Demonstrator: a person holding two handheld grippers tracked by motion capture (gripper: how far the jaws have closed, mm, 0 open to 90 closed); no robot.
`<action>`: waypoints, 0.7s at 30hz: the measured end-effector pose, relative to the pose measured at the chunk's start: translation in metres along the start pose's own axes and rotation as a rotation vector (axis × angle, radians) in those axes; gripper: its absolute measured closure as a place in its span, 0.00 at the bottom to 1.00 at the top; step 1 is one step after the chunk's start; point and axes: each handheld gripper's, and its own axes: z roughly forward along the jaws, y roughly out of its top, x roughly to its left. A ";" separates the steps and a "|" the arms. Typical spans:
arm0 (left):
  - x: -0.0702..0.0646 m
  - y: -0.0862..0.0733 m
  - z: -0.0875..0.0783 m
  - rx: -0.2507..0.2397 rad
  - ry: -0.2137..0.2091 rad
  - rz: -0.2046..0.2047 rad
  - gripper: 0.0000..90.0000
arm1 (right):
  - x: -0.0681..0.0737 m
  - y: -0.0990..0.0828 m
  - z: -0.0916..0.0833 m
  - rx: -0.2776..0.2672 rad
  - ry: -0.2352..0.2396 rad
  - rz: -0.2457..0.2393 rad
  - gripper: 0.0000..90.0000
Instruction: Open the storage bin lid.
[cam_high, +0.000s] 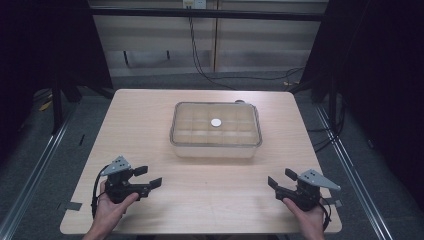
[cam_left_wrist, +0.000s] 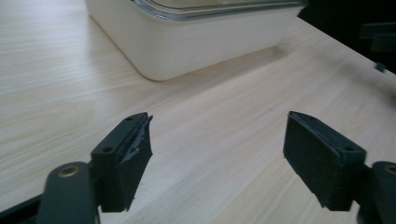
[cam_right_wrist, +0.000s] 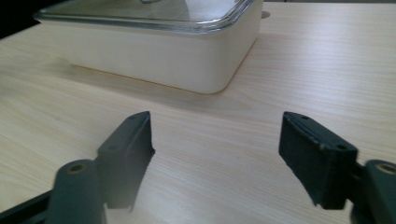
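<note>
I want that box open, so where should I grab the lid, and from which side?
Grip the lid by its overhanging rim at the near corners, one tool from each side: it lies flat on the box, and its lip juts past the rounded walls. Both tools look open.

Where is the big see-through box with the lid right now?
In the high view, the lidded compartment box sits in the middle of the wooden table, toward its far side, ahead of the left gripper and the right gripper, touching neither.

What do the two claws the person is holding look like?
Both the left claw and the right claw are black, each topped with a grey three-cornered plate. The jaws carry flat black rectangular pads. A black cable loops from each. Forearms show bare, with no sleeves in view.
</note>
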 end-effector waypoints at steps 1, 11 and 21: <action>0.000 0.000 0.001 -0.002 -0.010 0.007 0.33 | -0.001 0.000 0.000 0.008 0.008 0.007 0.28; 0.002 0.003 0.007 0.013 -0.094 -0.007 0.28 | -0.003 0.001 0.005 0.073 0.058 0.015 0.32; 0.004 0.011 0.012 -0.021 -0.054 -0.005 0.35 | -0.001 0.023 0.008 0.094 0.159 0.022 0.34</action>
